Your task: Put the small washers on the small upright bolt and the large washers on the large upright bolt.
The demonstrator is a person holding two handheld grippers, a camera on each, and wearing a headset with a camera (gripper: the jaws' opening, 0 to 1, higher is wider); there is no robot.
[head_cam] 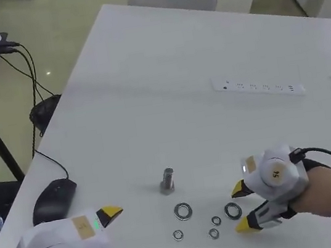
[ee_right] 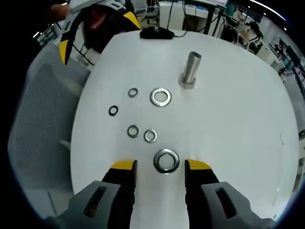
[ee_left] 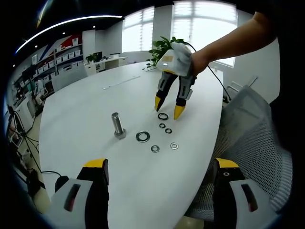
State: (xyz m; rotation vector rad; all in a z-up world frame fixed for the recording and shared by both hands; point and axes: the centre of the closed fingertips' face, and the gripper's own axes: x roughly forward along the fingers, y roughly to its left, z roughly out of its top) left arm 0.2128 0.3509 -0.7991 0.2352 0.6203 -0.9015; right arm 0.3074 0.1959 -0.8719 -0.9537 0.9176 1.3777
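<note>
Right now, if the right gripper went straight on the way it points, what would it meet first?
Probably the nearer large washer just ahead, centred between the right gripper's open fingers.

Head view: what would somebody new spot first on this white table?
Probably the lone upright bolt standing on the white table, with shiny washers scattered flat just on the person's side of it. Next, the right gripper, its yellow-tipped jaws open on either side of a large washer at the right of the group.

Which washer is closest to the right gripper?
The large washer at the open jaw tips of the right gripper; the other large washer sits beside the bolt.
</note>
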